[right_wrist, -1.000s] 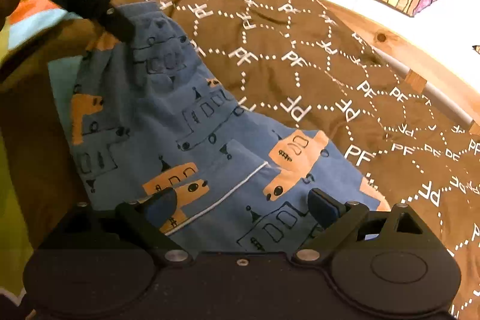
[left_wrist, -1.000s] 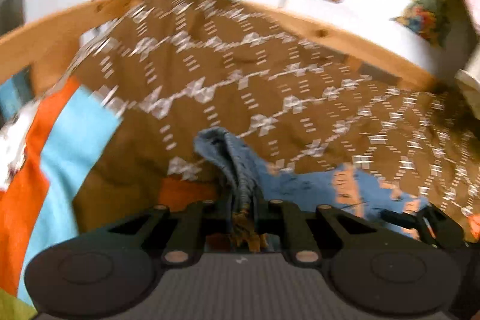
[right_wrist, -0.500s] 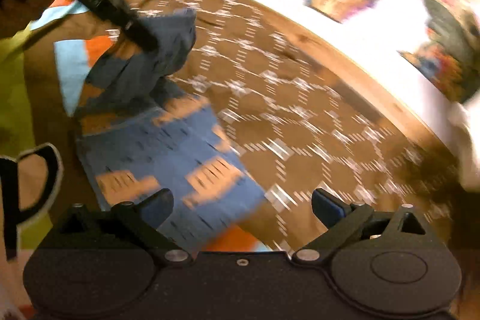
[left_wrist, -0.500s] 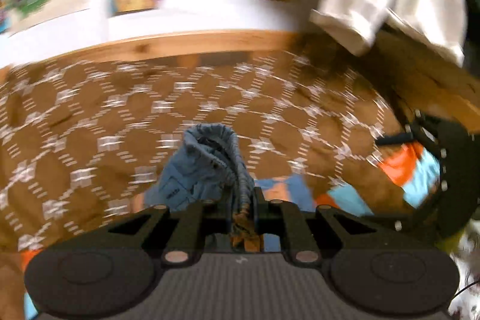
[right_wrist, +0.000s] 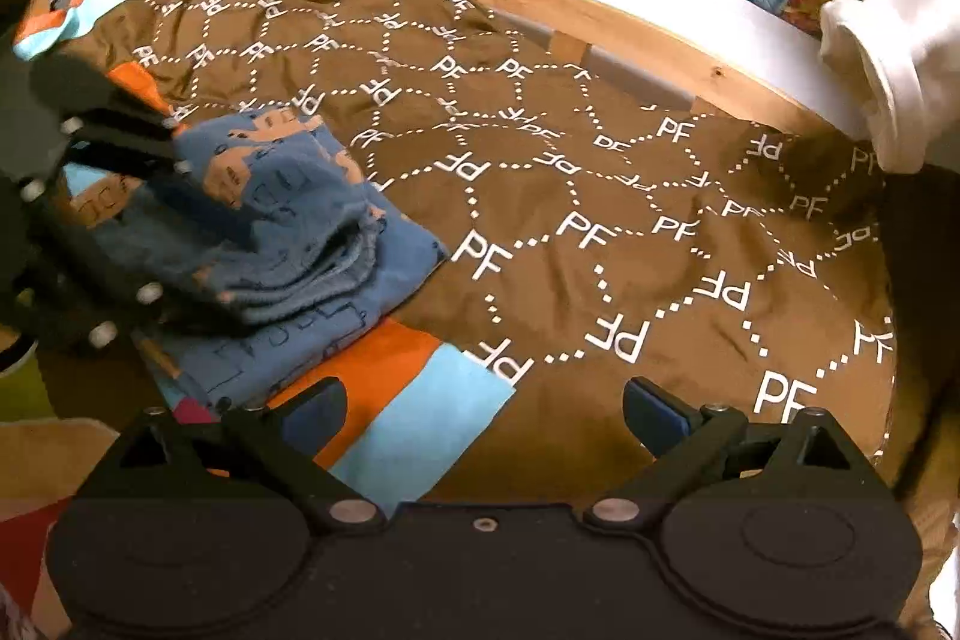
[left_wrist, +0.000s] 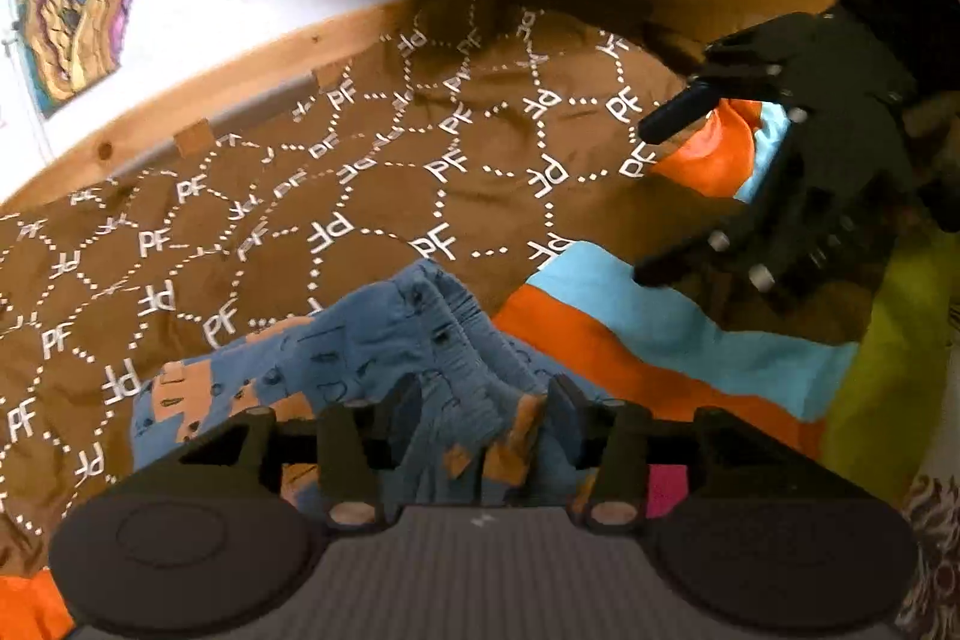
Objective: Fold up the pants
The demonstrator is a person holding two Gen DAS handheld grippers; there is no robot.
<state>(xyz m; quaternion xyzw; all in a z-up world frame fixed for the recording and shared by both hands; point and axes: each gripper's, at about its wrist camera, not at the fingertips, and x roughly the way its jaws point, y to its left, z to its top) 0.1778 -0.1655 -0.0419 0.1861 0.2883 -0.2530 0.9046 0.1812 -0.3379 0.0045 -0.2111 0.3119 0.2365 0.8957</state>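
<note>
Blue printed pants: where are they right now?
The blue printed pants lie bunched at left in the right wrist view, on the brown PF-patterned blanket, between the left gripper's open fingers.

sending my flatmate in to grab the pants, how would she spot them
Look at the bed with the brown PF-lettered cover. Near its orange and light-blue stripe lies a bunched pile, the pants: the only blue fabric there, printed with small orange figures and dark outline drawings.

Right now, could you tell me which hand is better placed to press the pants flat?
Left: its tongs already straddle the bunched pants, while the right tongs hang open over the blanket.
</note>
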